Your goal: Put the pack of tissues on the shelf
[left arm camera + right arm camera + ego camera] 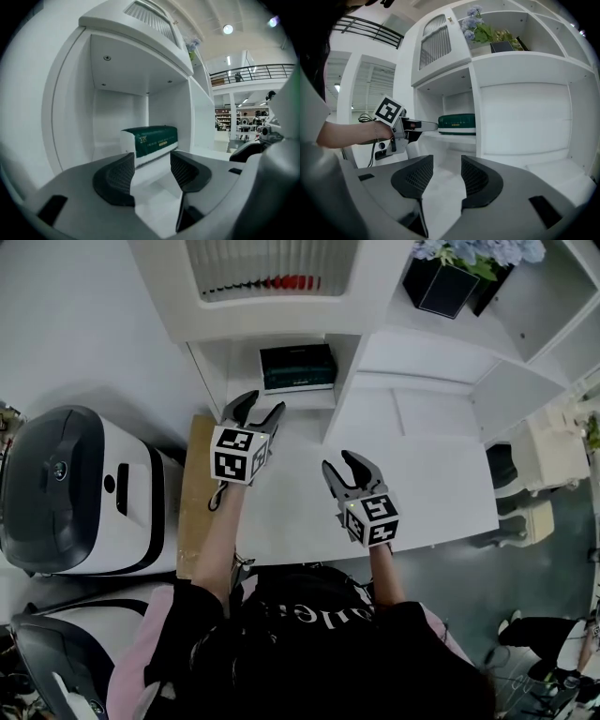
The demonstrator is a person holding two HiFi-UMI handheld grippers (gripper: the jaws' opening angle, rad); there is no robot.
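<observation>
Leftmost, a black-and-white machine (75,493) stands on the floor beside the furniture, with a narrow brown board (198,484) along the tabletop's left edge. Next, left gripper (262,407): jaws apart, nothing between the pads; its own view shows only the bare white surface in the gap. It points into the lower left compartment of the white shelf (314,397). Next, pack of tissues (298,367): dark green wrapper over a white base, lying flat on that compartment's board, clear of both grippers. The pack sits straight ahead of the left gripper, just beyond its tips and slightly above them. Its long axis runs side to side across the compartment, crosswise to the gripper's line of approach, with one end turned a little toward the camera in the left gripper view. Next, right gripper (345,465): jaws wide apart and empty, held over the white tabletop (441,484), well apart from the pack and below and to the right of it; the left gripper is clearly the nearer. Rightmost, a dark planter with pale blue flowers (450,277) stands on an upper shelf. Judgement: the pack looks placed, so any coming move would be a straight pull back of the left gripper without brushing the wrapper.
</observation>
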